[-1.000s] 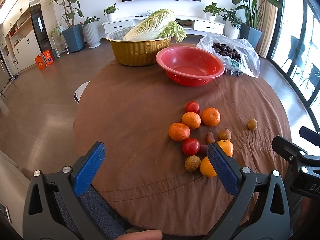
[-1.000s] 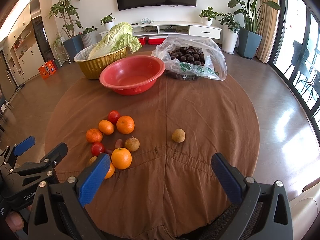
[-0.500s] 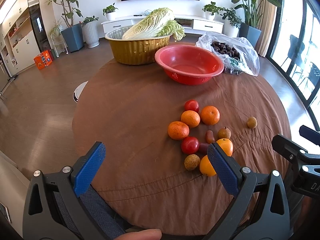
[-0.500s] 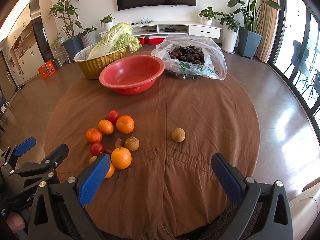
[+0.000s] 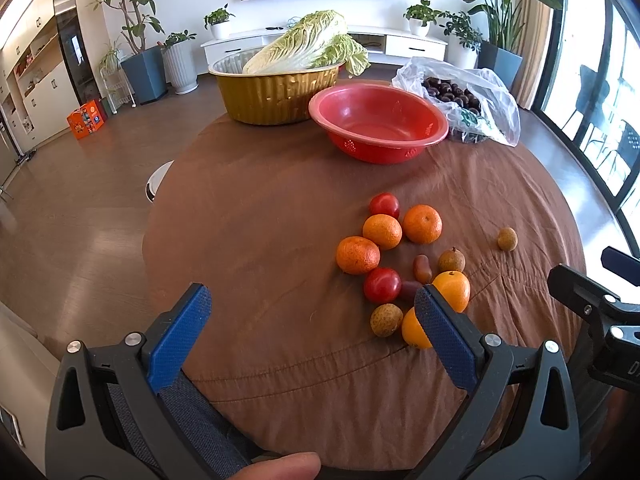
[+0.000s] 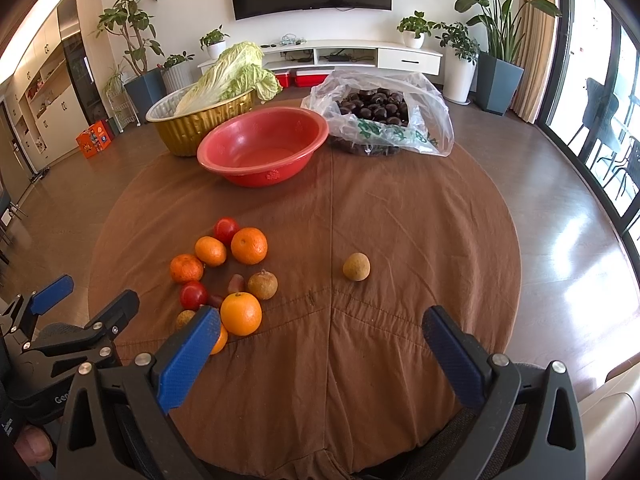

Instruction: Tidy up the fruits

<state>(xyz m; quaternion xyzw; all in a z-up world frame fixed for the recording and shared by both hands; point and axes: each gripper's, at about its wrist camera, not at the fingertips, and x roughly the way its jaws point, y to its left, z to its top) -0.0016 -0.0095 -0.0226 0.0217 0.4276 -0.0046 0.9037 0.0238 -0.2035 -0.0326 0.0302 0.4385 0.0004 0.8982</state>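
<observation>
Left wrist view: the left tool (image 5: pixel 312 316) is held low over the near edge of the round worktop covered in brown cloth (image 5: pixel 260 240), its blue-padded jaws spread wide with nothing between them. A cluster of small round oranges, red tomatoes and brownish longan-like fruits (image 5: pixel 400 264) is seen lying on the cloth just ahead of the right-hand finger, which partly hides the nearest orange. One tan round fruit (image 5: pixel 507 238) is set apart to the right of the cluster. Behind them an empty red plastic basin (image 5: pixel 378 122) is placed, flanked by a gold foil tray holding a napa cabbage (image 5: pixel 276 88) and a clear plastic bag of dark chestnuts (image 5: pixel 460 96).

From the right wrist view, the right tool (image 6: pixel 320 332) is likewise held wide open and empty above the cloth, with the lone tan fruit (image 6: pixel 356 266) lying ahead between its fingers and the cluster (image 6: pixel 224 272) off to its left.
</observation>
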